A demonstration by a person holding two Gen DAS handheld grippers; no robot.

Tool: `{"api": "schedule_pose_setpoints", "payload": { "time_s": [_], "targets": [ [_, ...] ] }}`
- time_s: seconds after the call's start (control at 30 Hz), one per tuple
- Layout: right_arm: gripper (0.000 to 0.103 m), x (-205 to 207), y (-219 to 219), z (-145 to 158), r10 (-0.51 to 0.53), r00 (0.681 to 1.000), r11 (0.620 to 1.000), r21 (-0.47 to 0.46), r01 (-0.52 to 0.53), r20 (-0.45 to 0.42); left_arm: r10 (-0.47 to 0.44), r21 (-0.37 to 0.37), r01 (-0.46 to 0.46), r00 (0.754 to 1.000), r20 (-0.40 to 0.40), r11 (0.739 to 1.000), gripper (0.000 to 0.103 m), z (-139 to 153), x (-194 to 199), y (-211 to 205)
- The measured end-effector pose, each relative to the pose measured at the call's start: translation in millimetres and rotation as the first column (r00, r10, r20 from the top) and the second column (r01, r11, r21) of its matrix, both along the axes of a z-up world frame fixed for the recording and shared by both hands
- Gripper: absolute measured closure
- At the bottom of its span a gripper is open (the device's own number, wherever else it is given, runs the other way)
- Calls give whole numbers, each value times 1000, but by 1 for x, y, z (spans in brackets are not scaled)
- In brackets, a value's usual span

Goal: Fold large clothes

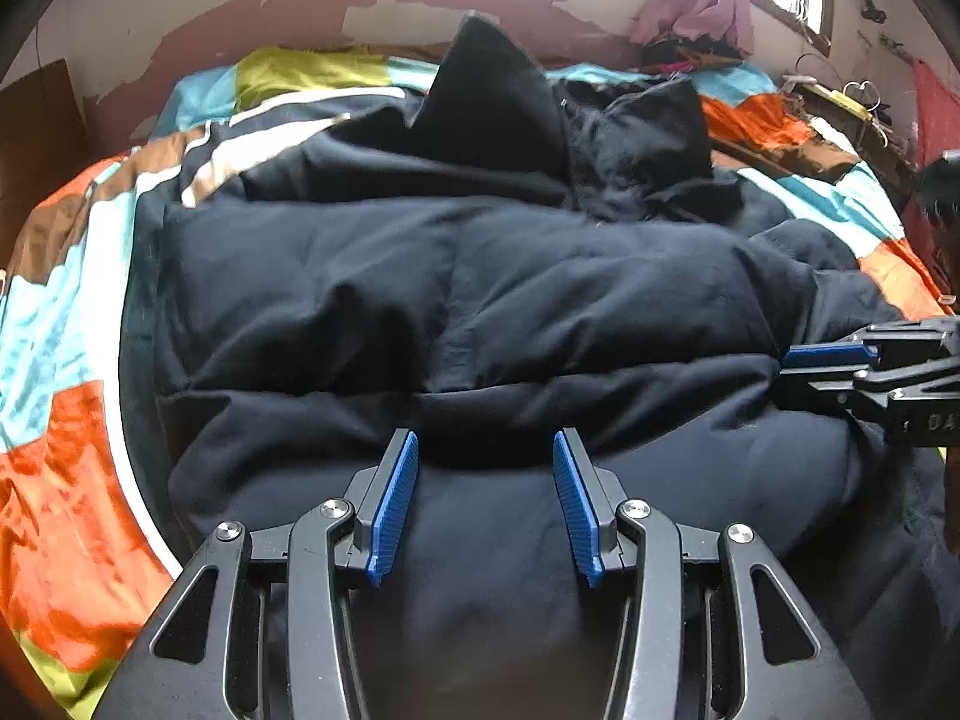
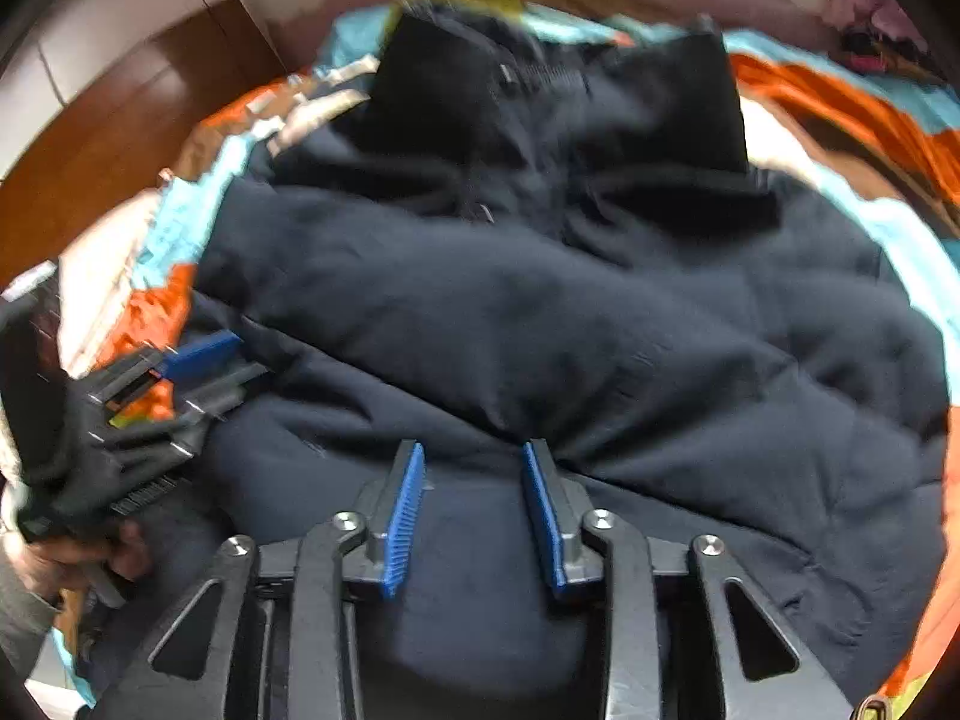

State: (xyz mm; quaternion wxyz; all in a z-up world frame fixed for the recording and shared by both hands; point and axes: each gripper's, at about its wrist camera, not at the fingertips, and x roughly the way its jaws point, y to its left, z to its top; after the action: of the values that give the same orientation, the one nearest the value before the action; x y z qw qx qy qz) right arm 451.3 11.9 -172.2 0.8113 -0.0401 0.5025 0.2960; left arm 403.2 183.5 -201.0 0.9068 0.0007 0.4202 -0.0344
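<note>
On the patchwork-covered bed (image 1: 72, 480), the puffy dark padded jacket (image 1: 480, 300) is lying crosswise before you; your left tool (image 1: 485, 504) and right tool (image 2: 474, 516) are hovering part-open, gripping nothing, above its near hem.

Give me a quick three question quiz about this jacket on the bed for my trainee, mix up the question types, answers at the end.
1. True or false: the black puffy jacket lies on a plain white sheet.
2. Multiple choice: what lies between the pads of the left tool? A) a hanger B) jacket fabric C) a pillow
3. Fill in: in the left wrist view, the right tool enters from the ___ edge.

Key: 1 false, the bedspread is a multicoloured patchwork. 2 B. 3 right.
</note>
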Motion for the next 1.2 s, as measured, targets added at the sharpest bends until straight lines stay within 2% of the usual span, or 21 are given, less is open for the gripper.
{"api": "schedule_pose_setpoints", "payload": {
  "time_s": [0.4,0.5,0.63,0.77,0.8,0.83,0.87,0.9,1.03,1.2],
  "targets": [
    [76,-3,-1,-30,-22,999,999,-43,20,-28,16,74,-13,999,-42,997,61,-16,6,-7],
    [74,-3,-3,-22,-35,999,999,-20,35,-35,15,71,-13,999,-34,997,61,-10,3,-6],
    [74,-10,-15,-3,-53,997,996,68,56,-56,1,51,0,1000,-21,999,61,5,-9,-6],
    [74,-31,-25,18,-52,998,995,83,55,-39,-20,55,20,1000,-5,998,61,29,-33,-13],
    [72,-32,-28,23,-49,998,995,84,52,-36,-21,50,21,1000,-2,999,61,36,-42,-14],
    [64,-40,-31,30,-45,999,995,86,47,-30,-20,45,20,1000,0,999,60,42,-49,-18],
    [38,-48,-34,36,-45,999,995,92,47,-20,-19,39,19,1000,2,999,54,49,-57,-21],
    [21,-59,-38,46,-49,999,993,104,48,3,-17,34,17,1000,10,999,50,57,-66,-24],
    [21,-94,-39,80,-39,998,991,129,32,48,-6,45,4,999,36,999,38,88,-98,-34],
    [20,-128,-49,126,-11,992,992,122,-4,124,16,55,-19,998,59,998,38,129,-120,-45]
  ]
}}
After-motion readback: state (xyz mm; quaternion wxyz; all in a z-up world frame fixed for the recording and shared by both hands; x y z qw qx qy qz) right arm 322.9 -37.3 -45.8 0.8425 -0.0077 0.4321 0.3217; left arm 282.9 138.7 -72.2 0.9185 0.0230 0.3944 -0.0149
